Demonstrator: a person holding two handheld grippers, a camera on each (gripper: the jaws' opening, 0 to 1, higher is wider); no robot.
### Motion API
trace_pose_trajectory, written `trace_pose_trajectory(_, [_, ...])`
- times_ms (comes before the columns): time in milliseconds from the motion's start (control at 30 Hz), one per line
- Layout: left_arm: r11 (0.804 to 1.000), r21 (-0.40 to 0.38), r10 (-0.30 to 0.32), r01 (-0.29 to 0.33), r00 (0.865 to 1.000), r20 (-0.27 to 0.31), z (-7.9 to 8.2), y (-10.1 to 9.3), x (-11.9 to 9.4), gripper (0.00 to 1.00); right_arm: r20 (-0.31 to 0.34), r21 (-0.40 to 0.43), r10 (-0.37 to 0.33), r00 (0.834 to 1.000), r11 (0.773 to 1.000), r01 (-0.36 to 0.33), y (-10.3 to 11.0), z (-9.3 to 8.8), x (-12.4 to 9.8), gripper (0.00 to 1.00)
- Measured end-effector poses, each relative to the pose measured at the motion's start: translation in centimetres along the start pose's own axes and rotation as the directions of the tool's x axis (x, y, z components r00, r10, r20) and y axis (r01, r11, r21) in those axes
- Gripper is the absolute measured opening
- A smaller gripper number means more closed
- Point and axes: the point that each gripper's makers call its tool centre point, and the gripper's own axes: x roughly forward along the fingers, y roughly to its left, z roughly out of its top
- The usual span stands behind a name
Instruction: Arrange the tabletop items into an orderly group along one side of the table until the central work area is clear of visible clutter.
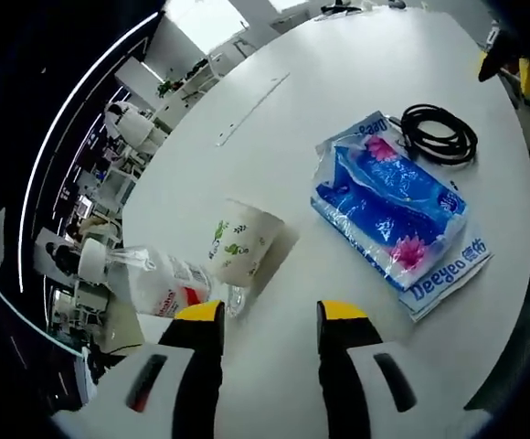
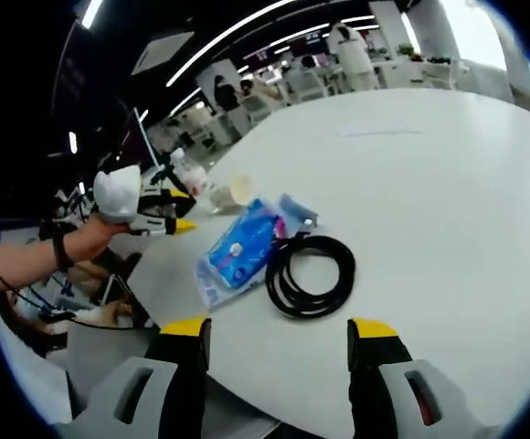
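Left gripper (image 1: 271, 322) hovered jaws apart just short of the paper cup (image 1: 243, 242), plastic bottle (image 1: 160, 282) lying beside it, right gripper (image 2: 280, 332) jaws apart facing the black cable coil (image 2: 309, 274) and blue tissue pack (image 2: 238, 251), gloved hand (image 2: 119, 194) reaching along the white table (image 2: 429, 183) edge.

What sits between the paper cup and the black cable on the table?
The blue tissue pack lies between the paper cup and the coiled black cable, in the left gripper view.

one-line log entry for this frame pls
left gripper: open, empty, near paper cup | right gripper: open, empty, near black cable coil | tissue pack: between
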Motion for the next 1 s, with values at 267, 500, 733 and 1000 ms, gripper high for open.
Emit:
trace_pose_trajectory(267, [0.995,0.092,0.033,-0.035,0.999,0.028,1.7,-0.3,0.8,0.41,-0.029,-0.024,-0.002,1.0,1.0,0.001,0.1,-0.1,-0.2,0.61])
trace_pose_trajectory(500, [0.981,0.183,0.061,-0.069,0.997,0.051,3.7,1.5,2.7,0.43,-0.066,-0.04,-0.015,0.998,0.999,0.013,-0.4,-0.6,-0.6,0.62])
trace_pose_trajectory(733, [0.967,0.247,0.07,-0.065,0.997,-0.011,3.4,2.6,4.8,0.45,-0.08,-0.053,-0.017,0.997,0.999,0.013,0.0,-0.1,-0.8,0.62])
trace_pose_trajectory(1000, [0.958,0.286,0.036,-0.008,0.995,-0.093,1.9,2.4,6.6,0.51,-0.089,-0.056,-0.005,0.996,0.998,0.0,0.6,-0.5,-0.5,0.62])
